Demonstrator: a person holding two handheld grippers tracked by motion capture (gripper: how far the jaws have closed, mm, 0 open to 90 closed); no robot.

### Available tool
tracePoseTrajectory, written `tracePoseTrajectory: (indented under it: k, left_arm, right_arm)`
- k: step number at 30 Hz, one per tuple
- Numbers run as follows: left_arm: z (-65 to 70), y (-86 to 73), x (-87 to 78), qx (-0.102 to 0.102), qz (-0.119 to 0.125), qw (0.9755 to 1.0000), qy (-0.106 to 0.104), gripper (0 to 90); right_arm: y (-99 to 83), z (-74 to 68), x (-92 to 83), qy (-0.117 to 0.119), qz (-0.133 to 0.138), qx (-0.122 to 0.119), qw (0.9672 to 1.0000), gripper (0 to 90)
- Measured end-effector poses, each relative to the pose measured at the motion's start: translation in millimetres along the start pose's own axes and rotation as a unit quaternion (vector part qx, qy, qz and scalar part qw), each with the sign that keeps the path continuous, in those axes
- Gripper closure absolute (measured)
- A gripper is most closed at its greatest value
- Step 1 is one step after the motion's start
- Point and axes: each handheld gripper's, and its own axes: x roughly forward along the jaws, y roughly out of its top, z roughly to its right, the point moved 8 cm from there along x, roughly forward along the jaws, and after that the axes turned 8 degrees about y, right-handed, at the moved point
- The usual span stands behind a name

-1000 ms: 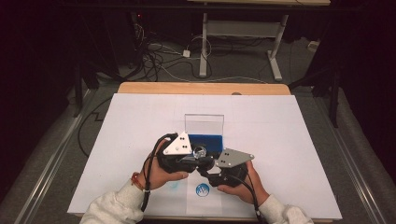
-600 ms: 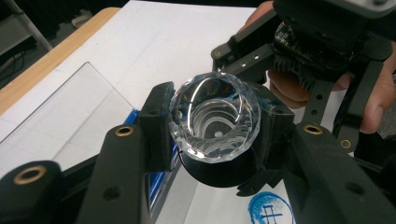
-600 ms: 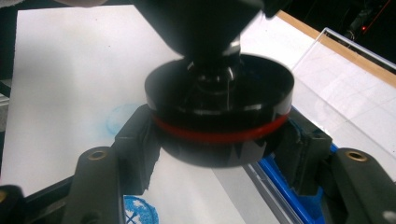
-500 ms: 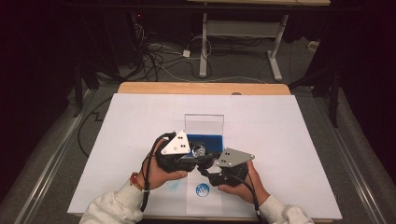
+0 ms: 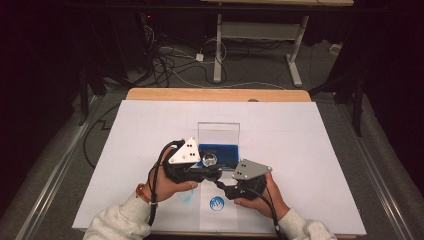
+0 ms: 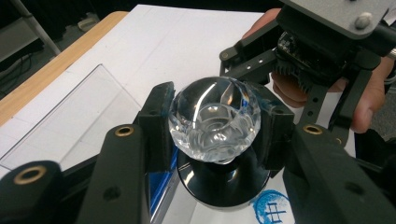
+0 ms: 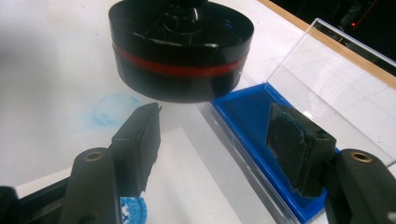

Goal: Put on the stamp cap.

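Just parted, right claw (image 7: 215, 140) – nothing between its pads, stamp's black base (image 7: 182, 51) ahead; left claw (image 6: 212, 126) clamped on the crystal knob (image 6: 214, 119) – above the ink pad (image 5: 219, 152).

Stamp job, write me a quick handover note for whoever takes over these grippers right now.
Left gripper: shut on the stamp's clear faceted knob, holding the stamp off the table, black base down, beside the open blue ink pad.
Right gripper: open, nothing held; its jaws have just been opening below the stamp base.
Done: one sharp blue print and one faint smudge are on the white paper.
Left: probably ink again or stamp, then set the stamp down.
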Motion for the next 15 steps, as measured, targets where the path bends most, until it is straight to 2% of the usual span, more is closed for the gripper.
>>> tracePoseTrajectory:
  k: [4, 15]
  left_arm:
    - [-2.5, -1.9, -0.7, 0.000, -0.004, 1.0000, 0.004, 54.7]
    - [-10.2, -6.8, -5.9, -0.003, -0.011, 0.9998, 0.015, 54.6]
  right_arm:
    - [0.1, 4.5, -4.3, -0.011, 0.004, 0.002, 0.9999, 35.6]
    - [3.9, 15.1, -20.7, -0.046, 0.016, -0.010, 0.9988, 34.2]
